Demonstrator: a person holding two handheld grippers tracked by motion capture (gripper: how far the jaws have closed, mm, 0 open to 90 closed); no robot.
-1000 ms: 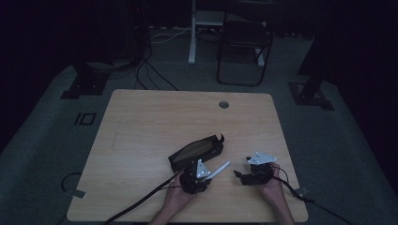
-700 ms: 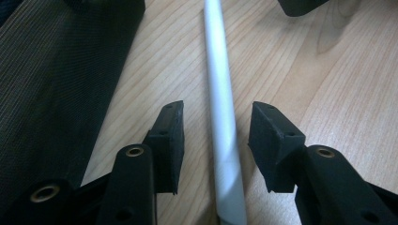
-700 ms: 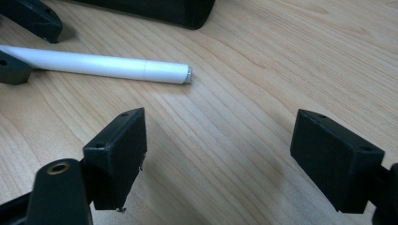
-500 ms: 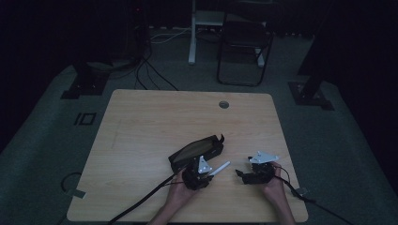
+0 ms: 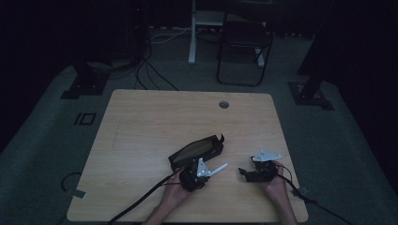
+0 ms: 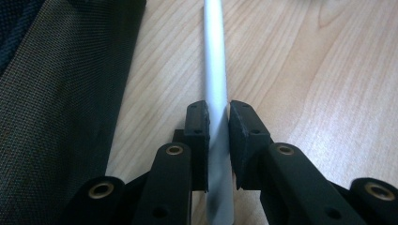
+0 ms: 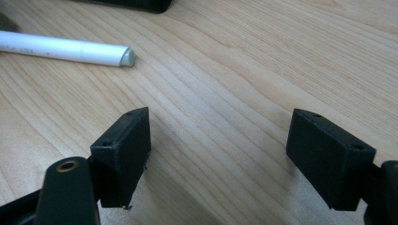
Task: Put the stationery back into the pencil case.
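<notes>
Closed since before: left hand-held gripper [image 6: 217, 123], now clamped on white pen [image 6: 216, 84] beside black pouch [image 5: 197, 151]; right hand-held gripper [image 7: 218, 154] apart over counter [image 5: 155, 122].

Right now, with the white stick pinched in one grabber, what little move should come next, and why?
Probably lift the white stick a little off the table. The left gripper has just closed on it, fingers pressing both sides, while it lies flat beside the black pouch. The right gripper is open with nothing between its fingers.
</notes>
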